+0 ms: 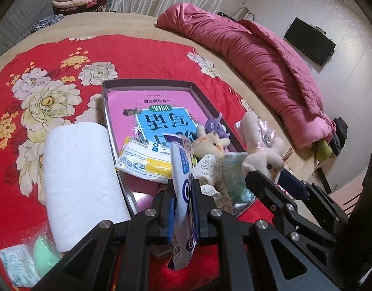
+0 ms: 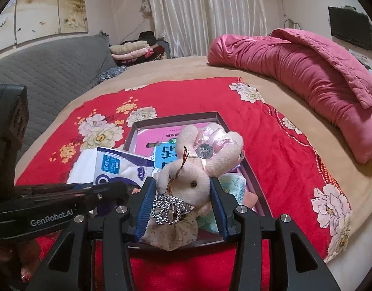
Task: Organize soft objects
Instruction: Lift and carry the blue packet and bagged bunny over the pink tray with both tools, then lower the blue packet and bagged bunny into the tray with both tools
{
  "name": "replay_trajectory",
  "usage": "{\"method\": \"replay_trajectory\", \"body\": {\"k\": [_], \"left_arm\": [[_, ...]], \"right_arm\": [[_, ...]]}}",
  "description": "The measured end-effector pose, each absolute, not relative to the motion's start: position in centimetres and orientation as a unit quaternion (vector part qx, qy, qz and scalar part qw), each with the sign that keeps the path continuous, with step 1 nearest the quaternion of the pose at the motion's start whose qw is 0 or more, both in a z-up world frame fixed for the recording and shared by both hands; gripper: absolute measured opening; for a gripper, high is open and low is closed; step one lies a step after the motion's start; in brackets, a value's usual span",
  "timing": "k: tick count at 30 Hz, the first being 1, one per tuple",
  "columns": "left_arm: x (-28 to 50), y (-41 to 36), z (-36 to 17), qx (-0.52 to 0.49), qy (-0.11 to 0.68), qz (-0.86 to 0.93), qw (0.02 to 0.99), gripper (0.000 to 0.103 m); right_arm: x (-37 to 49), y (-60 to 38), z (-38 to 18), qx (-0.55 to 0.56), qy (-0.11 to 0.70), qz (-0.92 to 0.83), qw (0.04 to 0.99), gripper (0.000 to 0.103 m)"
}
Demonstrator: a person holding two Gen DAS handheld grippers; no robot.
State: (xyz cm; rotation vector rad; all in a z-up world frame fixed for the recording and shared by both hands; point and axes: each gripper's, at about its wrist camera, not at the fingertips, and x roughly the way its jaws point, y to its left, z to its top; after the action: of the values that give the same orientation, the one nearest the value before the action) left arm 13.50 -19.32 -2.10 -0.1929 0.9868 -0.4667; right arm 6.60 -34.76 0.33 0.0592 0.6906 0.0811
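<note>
plush rabbit and tissue pack carried in over the box

both tools hold soft items above the shallow box (image 1: 147, 83) on the red floral bedspread (image 1: 64, 55). the left tool (image 1: 183, 208) is nearly closed, pinching a thin blue-and-white tissue pack (image 1: 182, 169) on edge. the right tool (image 2: 182, 208) is partly open, its blue pads pressed on a cream plush rabbit (image 2: 186, 177) wearing a beaded silver collar. a second plush (image 1: 210, 145) and a yellow-and-white wipes pack (image 1: 144, 160) already lie in the box over a pink book (image 1: 142, 104). a white paper roll (image 1: 79, 167) lies beside the box on the spread.

this looks like the placing step; next, each tool likely needs lowering over a free patch of the box before letting go.

readable writing: "genrobot.ai" on the left tool's arm, and "10" on the tissue pack; the chinese print is too small to read.
</note>
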Motion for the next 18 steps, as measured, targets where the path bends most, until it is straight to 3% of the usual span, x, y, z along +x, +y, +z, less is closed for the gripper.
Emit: {"method": "replay_trajectory", "body": {"k": [18], "left_arm": [[14.8, -20.0, -3.8, -0.085, 0.490, -0.229, 0.837, 0.012]], "right_arm": [[7.4, -34.2, -0.9, 0.008, 0.360, 0.060, 0.931, 0.047]]}}
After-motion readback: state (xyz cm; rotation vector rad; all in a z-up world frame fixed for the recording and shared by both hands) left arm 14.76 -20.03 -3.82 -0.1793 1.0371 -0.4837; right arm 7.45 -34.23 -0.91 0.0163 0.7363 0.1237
